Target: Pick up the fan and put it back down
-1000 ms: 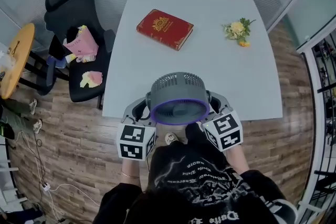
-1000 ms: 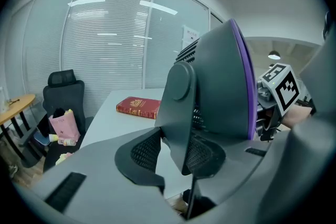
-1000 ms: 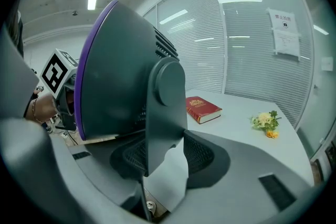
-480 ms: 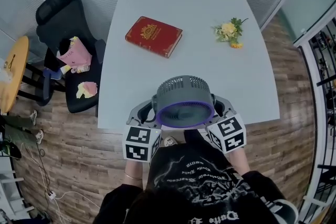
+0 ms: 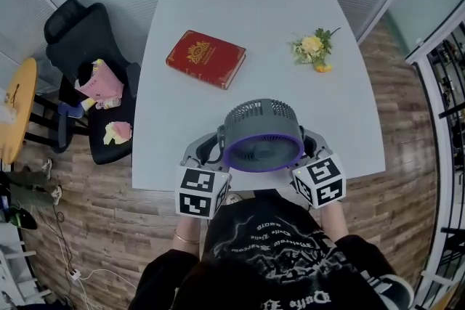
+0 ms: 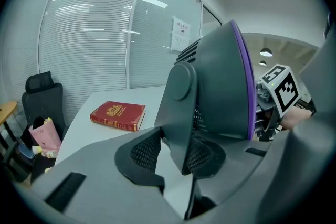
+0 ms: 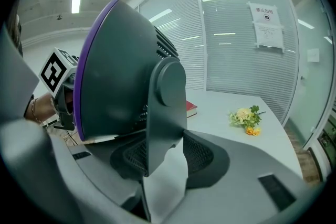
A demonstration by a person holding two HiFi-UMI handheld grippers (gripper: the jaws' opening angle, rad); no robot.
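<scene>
Fan [image 5: 263,136] moved farther over table [image 5: 182,83] | front faces person [image 5: 270,247] (tilted upward)

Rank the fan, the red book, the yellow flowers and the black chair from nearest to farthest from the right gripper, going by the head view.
1. fan, held at its side by the right gripper.
2. yellow flowers, on the far right of the table.
3. red book, on the table's far left.
4. black chair, off the table's left edge.
</scene>
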